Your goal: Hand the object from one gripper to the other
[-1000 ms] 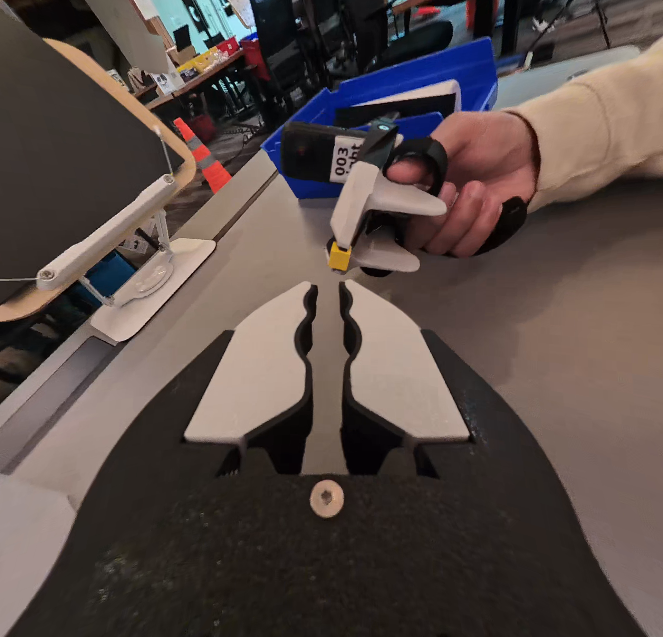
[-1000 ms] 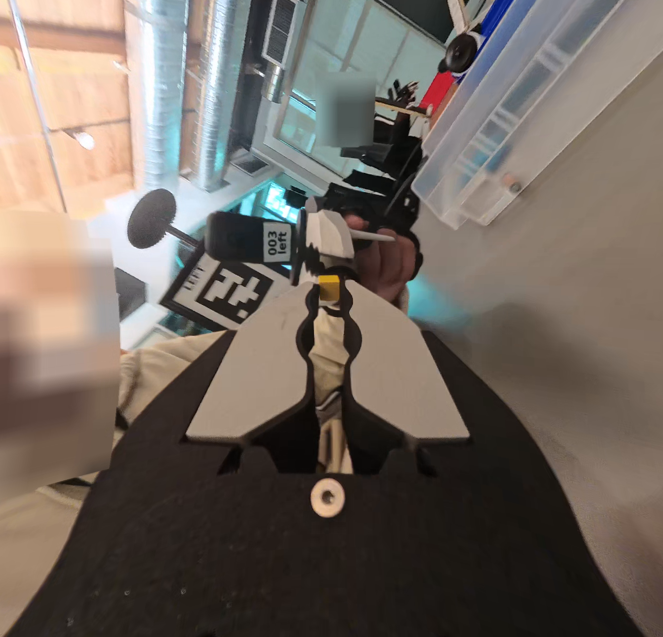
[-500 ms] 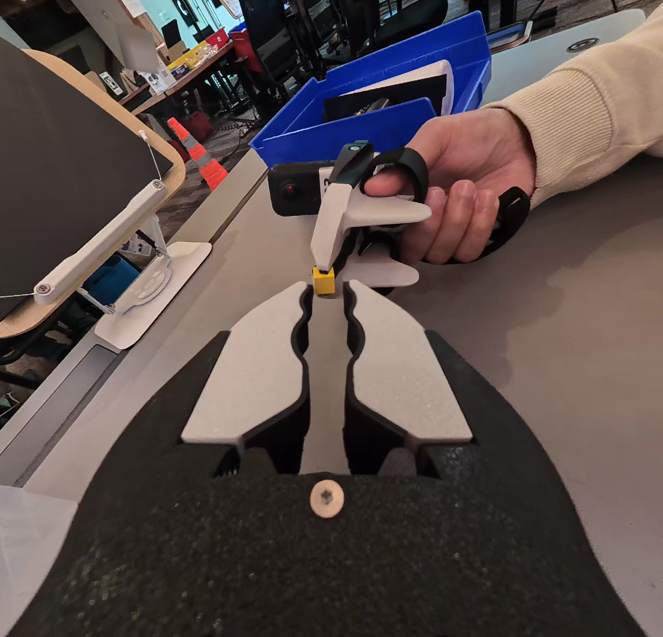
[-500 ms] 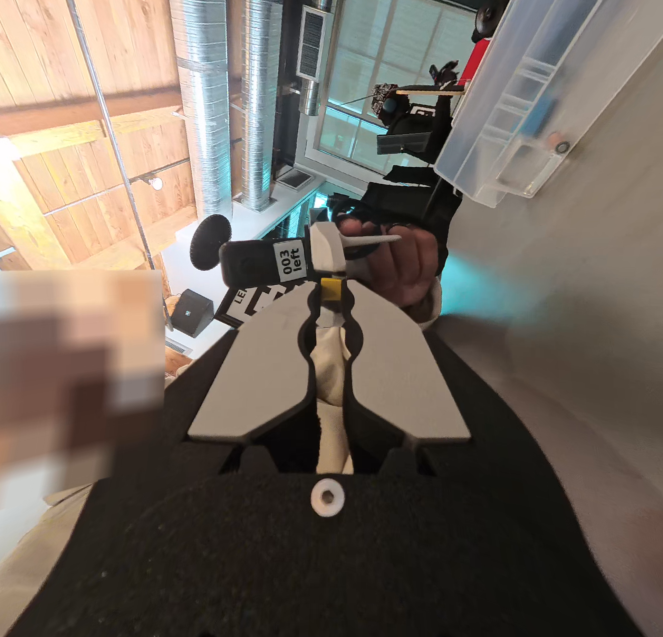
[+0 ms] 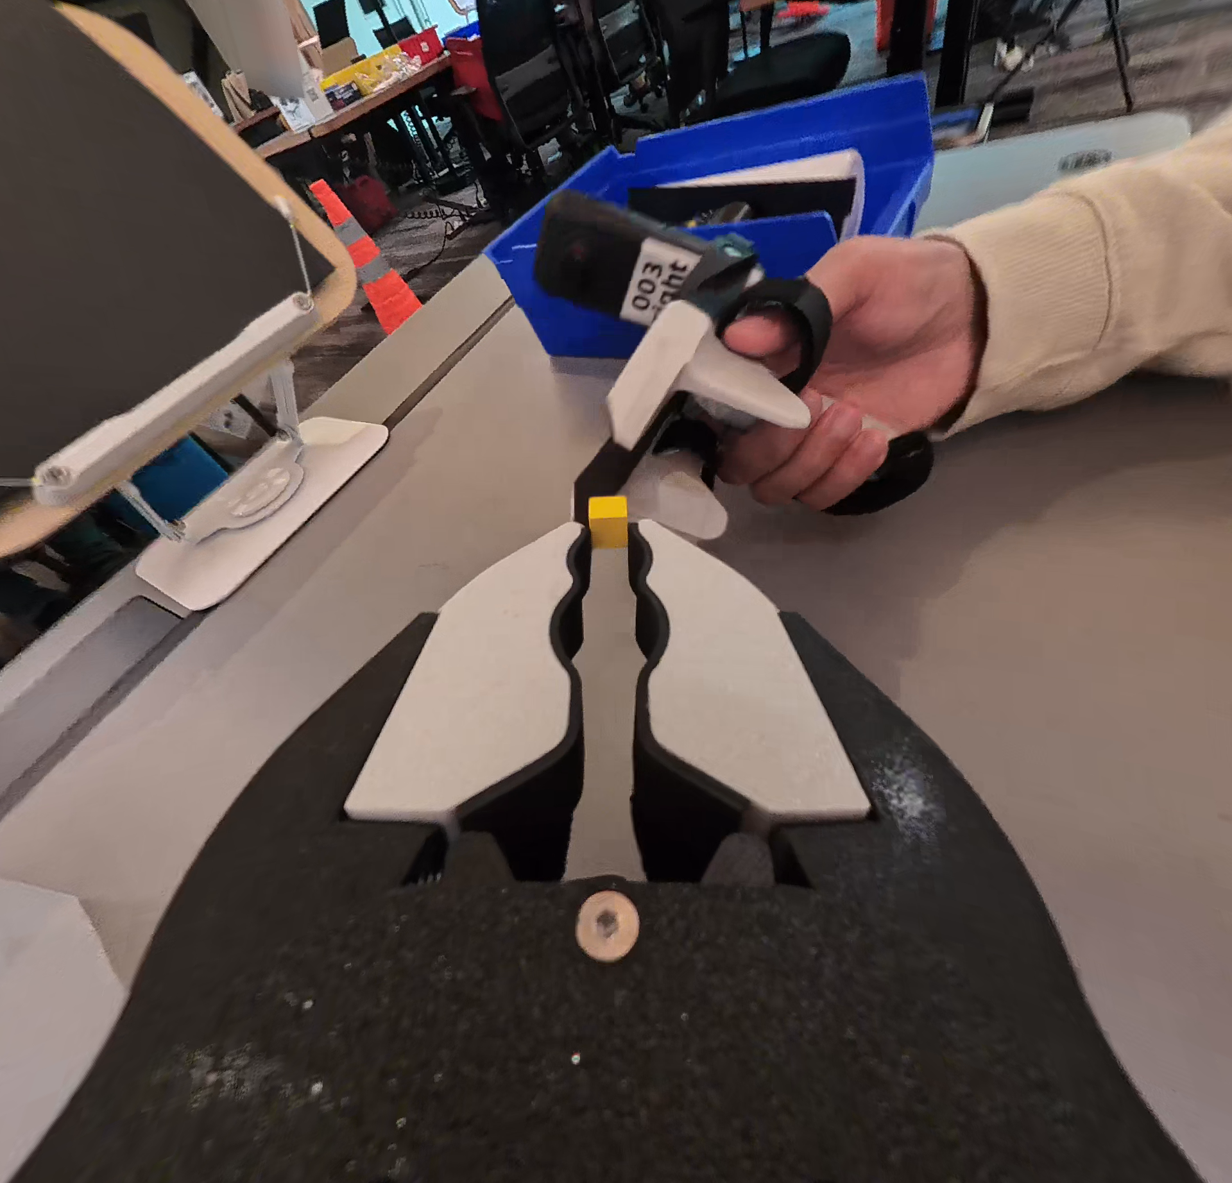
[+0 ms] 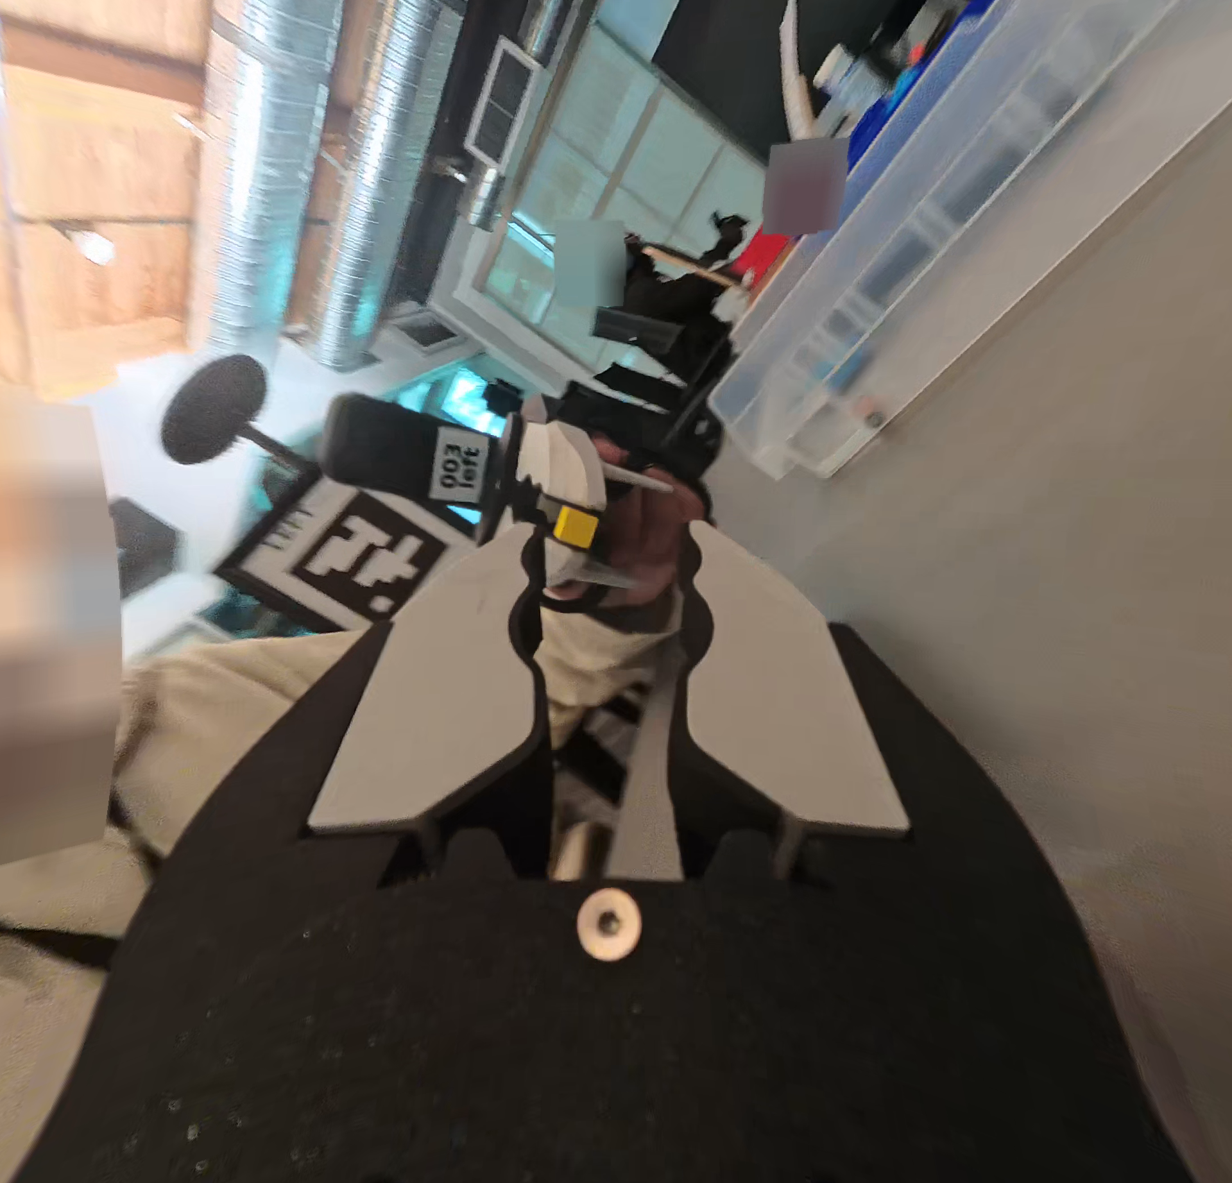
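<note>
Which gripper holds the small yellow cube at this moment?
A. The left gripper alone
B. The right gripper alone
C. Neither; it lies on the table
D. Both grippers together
A: the yellow cube sits pinched between the tips of the left gripper, while the right gripper has spread fingers and the cube lies beyond them.

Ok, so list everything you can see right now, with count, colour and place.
small yellow cube: one, yellow, between the left gripper's fingertips
grey table: one, grey, beneath both grippers
blue plastic bin: one, blue, far side of the table
orange traffic cone: one, orange with grey bands, on the floor beyond the table
white metal stand: one, white, table's left edge
clear plastic organiser box: one, transparent, on the table
left gripper: one, grey fingers, shut on the cube
right gripper: one, open, facing the cube
hand: one, cream sleeve, holding the right gripper
</note>
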`<state>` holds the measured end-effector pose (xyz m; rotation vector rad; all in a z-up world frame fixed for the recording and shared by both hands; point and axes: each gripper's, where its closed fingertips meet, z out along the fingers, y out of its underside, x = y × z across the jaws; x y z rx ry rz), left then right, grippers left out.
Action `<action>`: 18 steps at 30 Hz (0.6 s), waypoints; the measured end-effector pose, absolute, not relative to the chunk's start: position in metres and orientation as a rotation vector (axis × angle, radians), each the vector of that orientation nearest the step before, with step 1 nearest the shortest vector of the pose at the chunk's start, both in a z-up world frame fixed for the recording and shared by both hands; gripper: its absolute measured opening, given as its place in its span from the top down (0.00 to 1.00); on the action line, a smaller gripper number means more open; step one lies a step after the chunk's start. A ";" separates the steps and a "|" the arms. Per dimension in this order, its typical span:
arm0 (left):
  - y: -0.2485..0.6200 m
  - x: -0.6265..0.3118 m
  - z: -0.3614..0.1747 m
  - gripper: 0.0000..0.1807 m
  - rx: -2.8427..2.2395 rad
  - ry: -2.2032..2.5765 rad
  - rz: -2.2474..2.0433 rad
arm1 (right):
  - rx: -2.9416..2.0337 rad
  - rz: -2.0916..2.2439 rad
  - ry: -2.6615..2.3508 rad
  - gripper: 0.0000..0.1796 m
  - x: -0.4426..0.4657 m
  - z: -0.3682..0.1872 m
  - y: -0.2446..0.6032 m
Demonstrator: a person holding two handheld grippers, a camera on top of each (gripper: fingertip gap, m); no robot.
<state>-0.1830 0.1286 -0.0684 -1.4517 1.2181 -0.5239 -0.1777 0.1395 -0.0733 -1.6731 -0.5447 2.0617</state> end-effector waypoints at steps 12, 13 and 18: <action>0.119 -0.174 -0.062 0.95 -1.801 0.709 -1.728 | -1.131 0.818 -1.273 0.76 -0.176 -0.072 0.125; 0.117 -0.172 -0.062 0.95 -1.812 0.700 -1.770 | -1.099 0.789 -1.291 0.77 -0.178 -0.070 0.121; 0.106 -0.169 -0.058 0.95 -1.794 0.683 -1.963 | -1.017 0.781 -1.341 0.83 -0.181 -0.065 0.107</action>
